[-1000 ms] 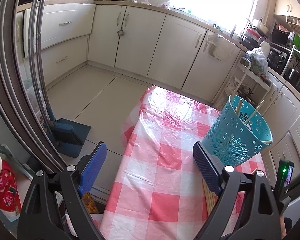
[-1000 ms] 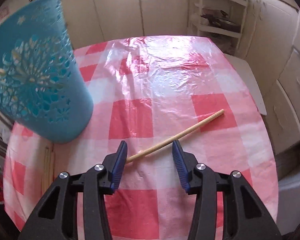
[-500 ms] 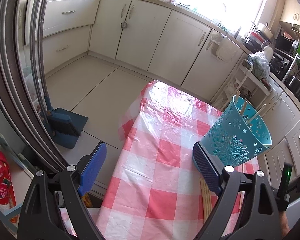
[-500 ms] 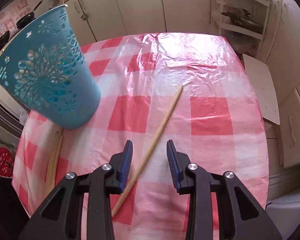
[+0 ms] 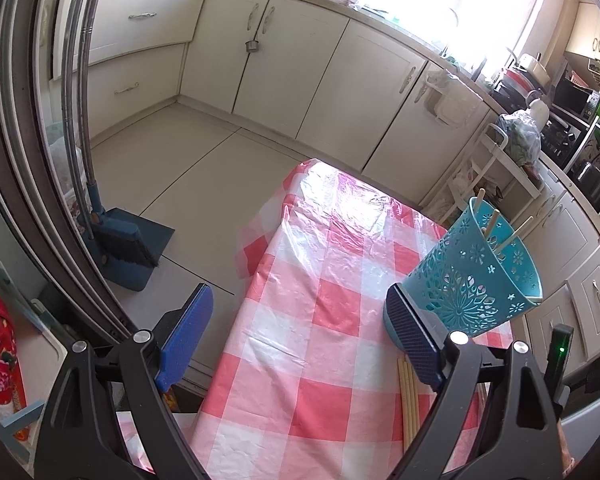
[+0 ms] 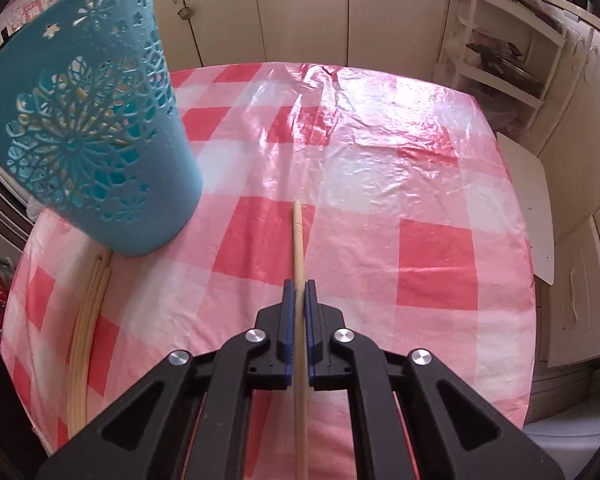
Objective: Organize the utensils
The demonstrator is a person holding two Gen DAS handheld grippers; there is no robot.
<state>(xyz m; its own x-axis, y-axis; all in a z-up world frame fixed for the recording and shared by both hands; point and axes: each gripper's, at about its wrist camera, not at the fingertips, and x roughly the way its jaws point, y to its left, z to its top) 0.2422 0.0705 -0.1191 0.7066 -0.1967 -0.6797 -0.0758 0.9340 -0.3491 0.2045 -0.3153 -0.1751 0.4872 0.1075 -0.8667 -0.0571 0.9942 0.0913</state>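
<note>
With the right claw clenched on a single wooden chopstick, the stick's long axis runs straight ahead along the fingers, its far tip pointing away over the checked table and its near end passing back between the jaws. Cannot tell from this view whether the tip touches the cloth. Blue perforated holder stands ahead and to the left of the held stick, tilted, its mouth up and away from the right claw. It already carries several sticks, seen in the left wrist view. Left claw released, jaws wide, holding nothing; its right finger sits just beside the holder's base. A bundle of loose chopsticks lies flat on the table by that base, nearer the left claw.

Judgement: next move for the right claw is leftward and upward to the holder mouth, with the stick swung from forward-lying toward upright. Risk: tip catching the rim or the cut-outs.
</note>
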